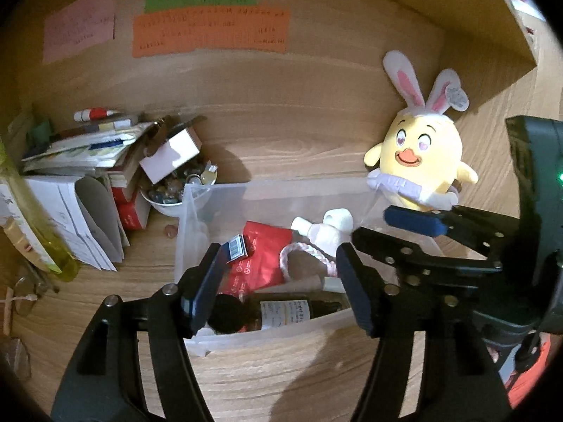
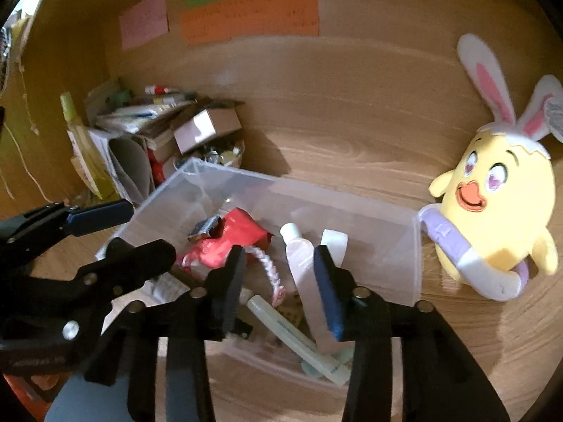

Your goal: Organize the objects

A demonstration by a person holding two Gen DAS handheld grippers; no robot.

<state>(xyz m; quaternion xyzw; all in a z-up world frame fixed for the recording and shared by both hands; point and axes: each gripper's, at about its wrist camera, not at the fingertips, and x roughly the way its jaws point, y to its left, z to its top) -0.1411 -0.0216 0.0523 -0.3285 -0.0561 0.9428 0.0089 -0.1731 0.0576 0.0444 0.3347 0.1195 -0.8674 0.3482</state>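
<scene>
Both claws are hovering over one clear plastic bin [image 1: 197, 211] on the wooden desk. The left gripper [image 1: 278, 281] is spreading its jaws apart, holding nothing; below and ahead of it one dark bottle [image 1: 281, 311], one red packet [image 1: 260, 256] and one white bottle [image 1: 325, 232] are lying inside. The right gripper [image 2: 281, 281] is also gaping empty. One yellow chick plush [image 2: 492, 211] is sitting to its right, just beside the bin.

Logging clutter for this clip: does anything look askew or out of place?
Yes. A small box sits tilted on the heaped bowl, and the plush chick leans against the bin's corner, outside it.
</scene>
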